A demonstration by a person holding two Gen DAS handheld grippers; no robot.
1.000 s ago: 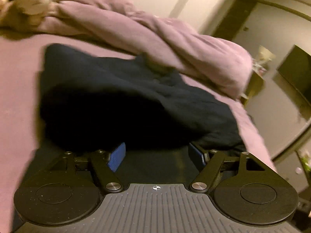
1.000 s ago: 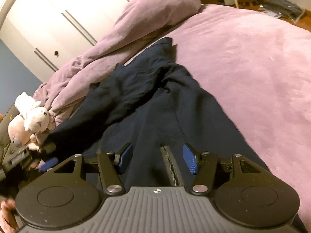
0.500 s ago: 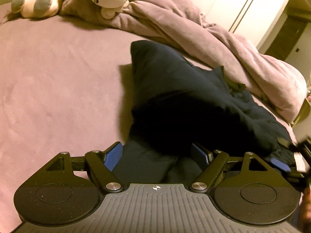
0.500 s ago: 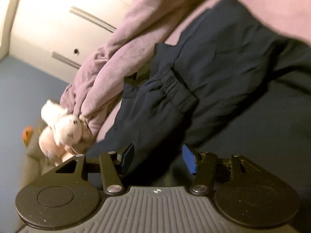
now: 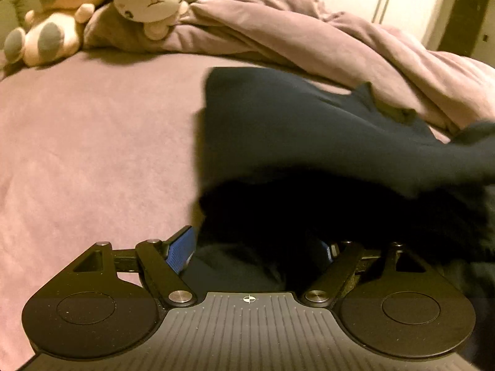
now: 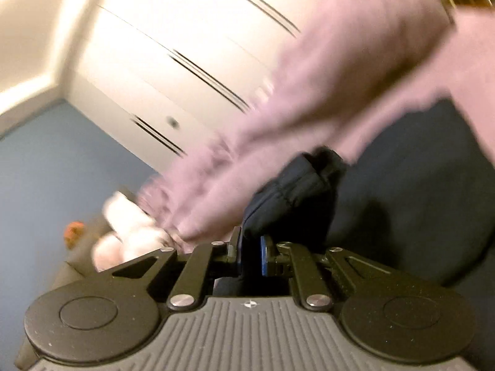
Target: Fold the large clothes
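Observation:
A large dark navy garment lies rumpled on the pink bed sheet; a fold of it is lifted across the right of the left wrist view. My left gripper is open, its blue pads wide apart, low over the garment's near edge, and dark cloth lies between the jaws. My right gripper is shut on a bunched, ribbed part of the navy garment, which rises from between its blue pads. The right wrist view is motion-blurred.
A crumpled pink duvet lies along the far side of the bed, also blurred in the right wrist view. Two plush toys sit at the back left. White wardrobe doors stand behind.
My right gripper has closed on the garment and swung upward, tilting toward the wardrobe. My left gripper stays open and has shifted left; a fold of the garment now rises on its right.

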